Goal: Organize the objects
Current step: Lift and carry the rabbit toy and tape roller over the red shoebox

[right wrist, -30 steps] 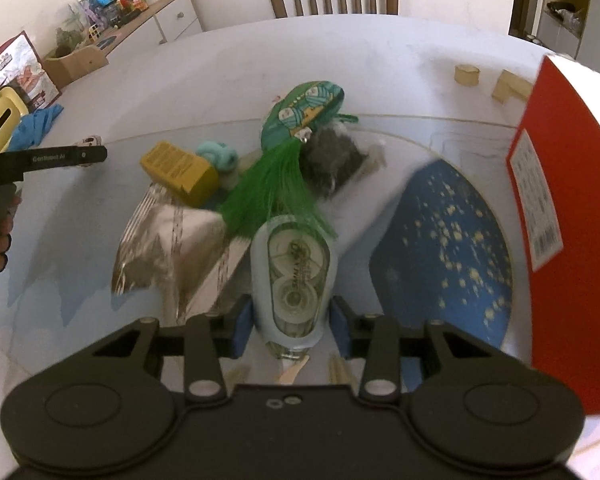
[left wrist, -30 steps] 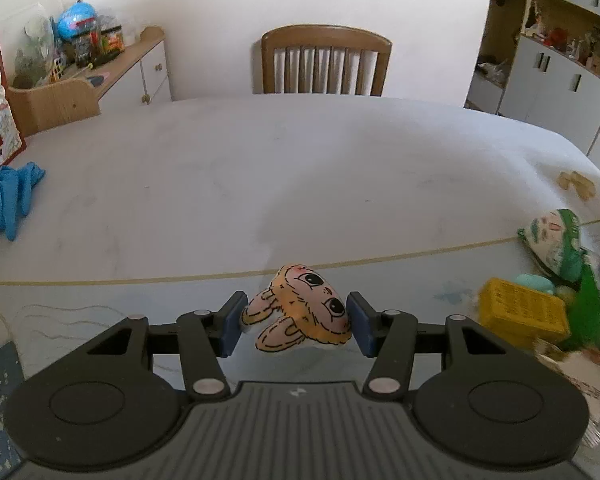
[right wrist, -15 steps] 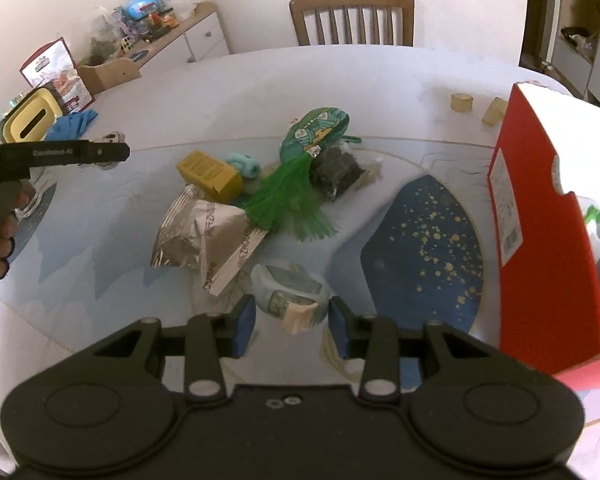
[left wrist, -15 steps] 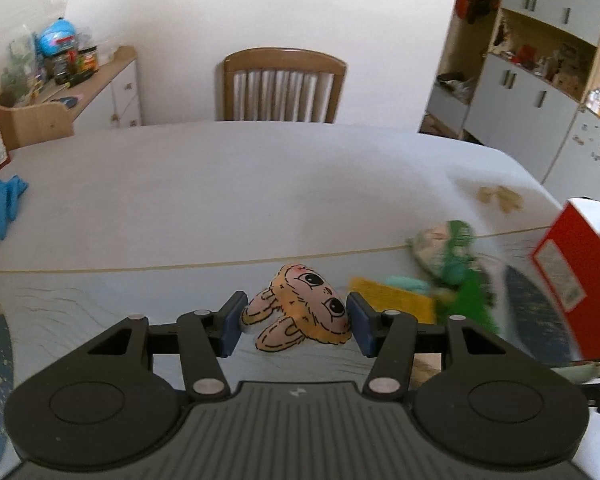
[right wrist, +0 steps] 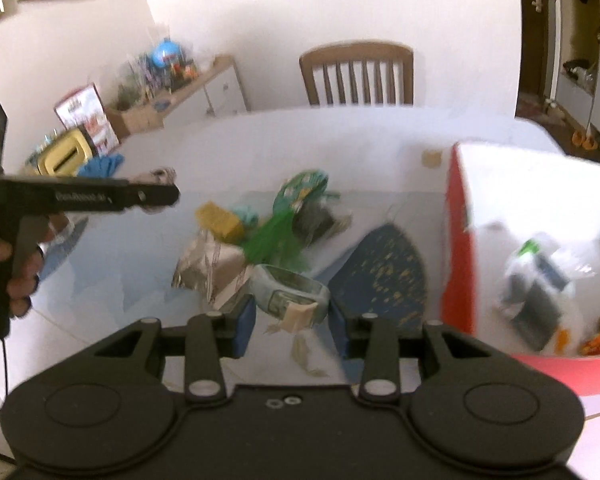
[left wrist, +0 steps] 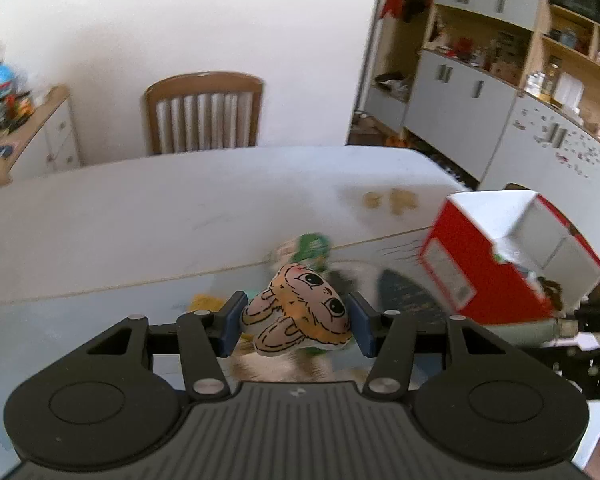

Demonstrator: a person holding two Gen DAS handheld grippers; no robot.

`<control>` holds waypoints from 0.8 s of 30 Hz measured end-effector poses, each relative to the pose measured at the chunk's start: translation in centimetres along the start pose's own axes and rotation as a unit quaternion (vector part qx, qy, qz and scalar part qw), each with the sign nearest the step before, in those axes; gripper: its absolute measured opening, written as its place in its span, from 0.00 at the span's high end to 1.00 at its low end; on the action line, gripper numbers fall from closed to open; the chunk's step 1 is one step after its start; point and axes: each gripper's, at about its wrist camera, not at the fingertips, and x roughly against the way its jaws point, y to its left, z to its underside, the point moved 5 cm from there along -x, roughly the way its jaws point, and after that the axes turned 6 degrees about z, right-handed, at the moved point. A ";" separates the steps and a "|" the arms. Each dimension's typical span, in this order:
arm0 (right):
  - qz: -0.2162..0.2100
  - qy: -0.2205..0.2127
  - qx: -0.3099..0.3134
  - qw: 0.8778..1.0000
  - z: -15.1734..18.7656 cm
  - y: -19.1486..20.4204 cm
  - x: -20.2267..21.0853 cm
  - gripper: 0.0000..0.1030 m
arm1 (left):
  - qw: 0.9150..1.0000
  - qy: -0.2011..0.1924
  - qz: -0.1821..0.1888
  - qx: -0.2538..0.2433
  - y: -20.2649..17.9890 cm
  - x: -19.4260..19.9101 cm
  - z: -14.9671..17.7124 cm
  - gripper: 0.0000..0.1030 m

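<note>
My left gripper (left wrist: 296, 326) is shut on a small plush animal head (left wrist: 300, 316) with big eyes and holds it above the table. It also shows from the side in the right wrist view (right wrist: 156, 196). My right gripper (right wrist: 292, 322) is shut on a pale blue correction tape dispenser (right wrist: 290, 294) and holds it lifted above the pile. A red open box (right wrist: 456, 240) with white inside stands at the right, with packets inside it; it also shows in the left wrist view (left wrist: 480, 276).
A pile lies on the table: a yellow box (right wrist: 220, 220), a green feathery toy (right wrist: 276, 236), a silver foil bag (right wrist: 208, 268), a dark packet (right wrist: 314, 220). A dark blue mat (right wrist: 384, 272) lies beside the box. A wooden chair (right wrist: 358, 74) stands beyond the table.
Both grippers have risen with their objects. The left one has swung right toward the red box. The right one has lifted the tape dispenser clear of the pile and turned toward the box.
</note>
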 end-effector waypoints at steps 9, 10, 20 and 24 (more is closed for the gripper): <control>0.015 -0.046 -0.008 0.999 -1.5 -5.5 3.7 0.64 | 0.999 -0.001 0.037 -0.036 -8.1 -1.5 -1.9 0.48; 0.018 -0.048 -0.010 0.999 -1.6 -6.2 3.9 0.64 | 0.998 0.000 0.039 -0.040 -8.9 -1.7 -2.1 0.48; 0.044 -0.062 -0.023 0.997 -0.8 -12.6 5.7 0.64 | 0.995 0.018 0.067 -0.069 -16.5 -5.9 -3.0 0.48; 0.061 -0.064 -0.034 0.996 -0.3 -15.4 6.1 0.64 | 0.993 0.033 0.079 -0.082 -19.4 -8.0 -3.4 0.48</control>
